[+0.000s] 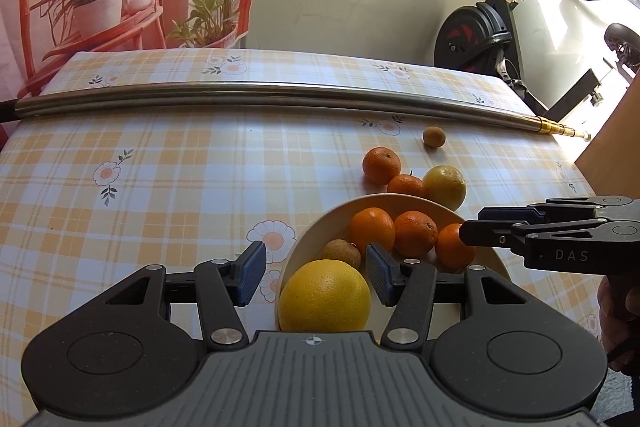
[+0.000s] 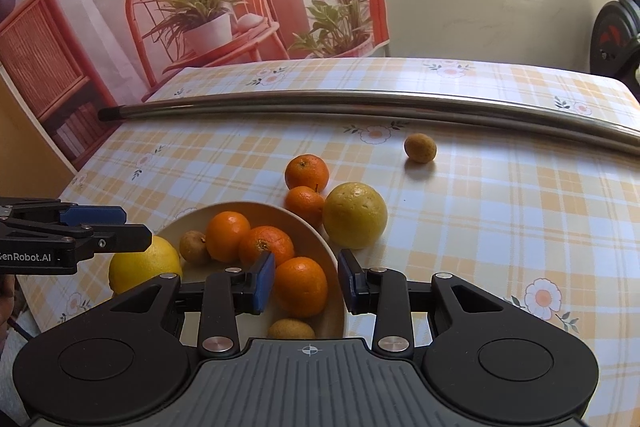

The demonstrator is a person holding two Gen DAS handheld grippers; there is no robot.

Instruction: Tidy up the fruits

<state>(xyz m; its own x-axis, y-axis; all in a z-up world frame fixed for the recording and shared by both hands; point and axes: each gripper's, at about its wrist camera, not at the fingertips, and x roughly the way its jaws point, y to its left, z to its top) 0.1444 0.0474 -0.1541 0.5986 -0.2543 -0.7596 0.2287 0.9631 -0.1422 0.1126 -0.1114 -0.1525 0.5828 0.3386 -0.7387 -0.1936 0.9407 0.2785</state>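
Observation:
A cream bowl holds three oranges and a small brown fruit. My left gripper is open, its pads on either side of a large yellow citrus at the bowl's near-left rim; I cannot tell whether it lies in or beside the bowl. My right gripper is open around an orange in the bowl, a gap at the right pad. On the cloth beyond lie two mandarins, a yellow-green fruit and a small brown fruit.
A long metal pole lies across the table behind the fruit. An exercise bike stands past the far right corner. A brown board is at the right edge. A hand holds the right gripper.

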